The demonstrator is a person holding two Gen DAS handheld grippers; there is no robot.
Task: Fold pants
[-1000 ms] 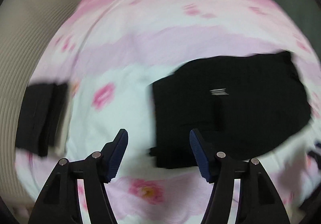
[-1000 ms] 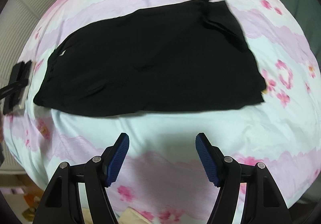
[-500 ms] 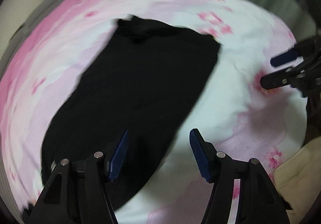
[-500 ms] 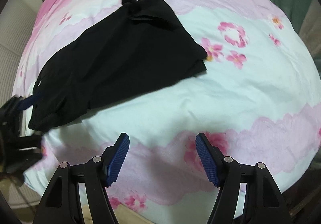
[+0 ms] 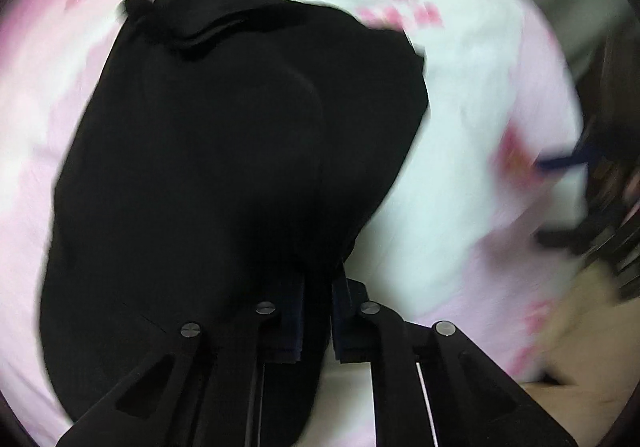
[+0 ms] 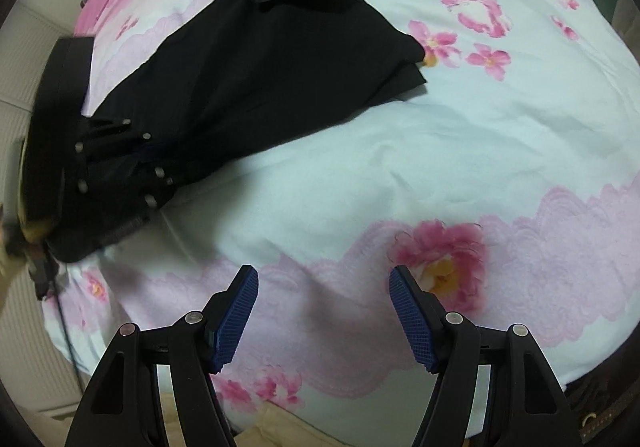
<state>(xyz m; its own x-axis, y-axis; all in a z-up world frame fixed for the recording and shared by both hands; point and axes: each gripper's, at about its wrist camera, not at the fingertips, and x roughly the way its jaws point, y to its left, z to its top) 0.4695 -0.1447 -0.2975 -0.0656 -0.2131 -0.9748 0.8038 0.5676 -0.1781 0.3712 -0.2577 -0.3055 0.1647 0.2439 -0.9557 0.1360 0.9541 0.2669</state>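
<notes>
The black pants lie folded lengthwise on a pink and pale floral bedspread. My left gripper is shut on the near edge of the pants, with black cloth pinched between its blue pads. The right wrist view shows the pants stretching from the far top down to the left, where the left gripper grips their near end. My right gripper is open and empty, over the bedspread's front part, well right of the pants. It shows blurred at the right edge of the left wrist view.
The bed's front edge runs just below my right gripper, with tan floor beyond. A pale ribbed wall or panel stands at the left. A cable hangs down at the lower left.
My left gripper has come down onto the near end of the pants and shut on the cloth. My right gripper has drifted right and nearer the bed's front edge, still open.
</notes>
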